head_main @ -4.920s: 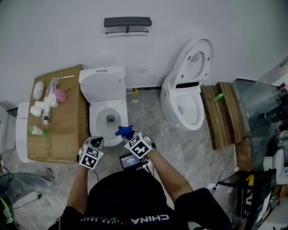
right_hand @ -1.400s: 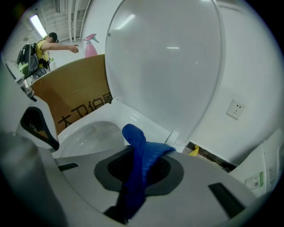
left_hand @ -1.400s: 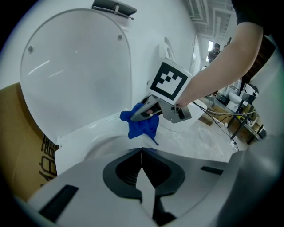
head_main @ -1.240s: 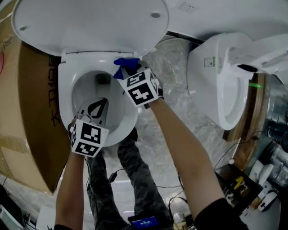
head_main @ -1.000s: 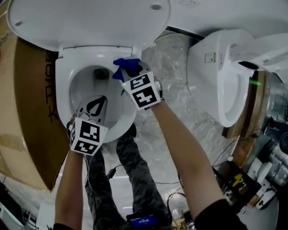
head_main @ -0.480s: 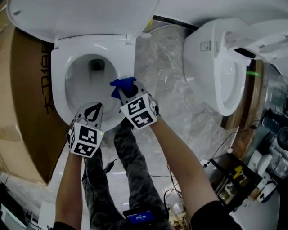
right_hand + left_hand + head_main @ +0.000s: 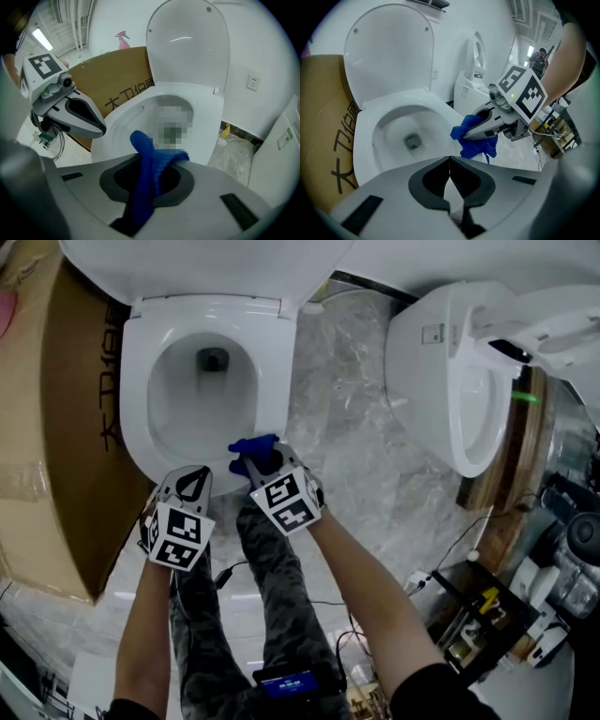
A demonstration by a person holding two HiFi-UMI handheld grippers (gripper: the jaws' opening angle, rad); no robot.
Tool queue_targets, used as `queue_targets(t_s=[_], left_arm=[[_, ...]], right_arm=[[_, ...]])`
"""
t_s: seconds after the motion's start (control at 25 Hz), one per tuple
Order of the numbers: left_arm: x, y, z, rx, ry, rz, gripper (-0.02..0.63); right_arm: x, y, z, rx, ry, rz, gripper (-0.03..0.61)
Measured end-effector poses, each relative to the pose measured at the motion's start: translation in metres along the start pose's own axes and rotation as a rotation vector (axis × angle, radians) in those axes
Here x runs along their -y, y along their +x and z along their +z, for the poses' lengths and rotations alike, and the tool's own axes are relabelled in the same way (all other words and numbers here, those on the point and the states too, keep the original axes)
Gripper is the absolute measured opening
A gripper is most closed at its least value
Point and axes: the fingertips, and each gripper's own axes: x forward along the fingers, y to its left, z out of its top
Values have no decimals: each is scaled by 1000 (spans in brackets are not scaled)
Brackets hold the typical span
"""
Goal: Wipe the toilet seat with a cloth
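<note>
wipe under way: cloth at the front of the seat

- item: cloth, blue, bunched. location: front right of the toilet seat, at the rim nearest the person; it looks to be touching the seat there.
- right gripper: jaws clamped on the cloth, a fold standing up past the tips and the rest trailing back between them.
- left gripper: jaws closed together, nothing between them; held just beside the right one over the front rim, taking no part in the wipe.
- lid: raised, clear of the seat.
- done: cloth in hand and on the seat, so wiping is judged in progress.
- left: no streaks or wet marks show, so which stretches are already wiped cannot be told; the left side and rear of the ring lie bare of the cloth.
</note>
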Motion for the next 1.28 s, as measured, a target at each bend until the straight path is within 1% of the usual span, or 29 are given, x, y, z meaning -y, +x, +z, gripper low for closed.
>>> queue_targets(t_s=[0.12, 0.28, 0.6, 0.96, 1.12, 1.28], left_arm=[[6, -7, -19, -17, -18, 1, 11], [11, -15, -41, -38, -19, 3, 11], [2, -38, -74, -41, -75, 37, 11], [-24, -59, -101, -39, -173, 152, 11], [-41, -66, -106, -31, -255, 219, 11], [-58, -72, -108, -21, -330, 277, 11]], right_arm=[[-21, 2, -6, -14, 12, 20, 67], [-44, 7, -10, -29, 12, 51, 67], [-88, 21, -9, -81, -43, 137, 67], [-143, 52, 7, -148, -164, 243, 67], [-165, 72, 29, -167, -227, 284, 67], [-174, 92, 53, -171, -263, 300, 67]])
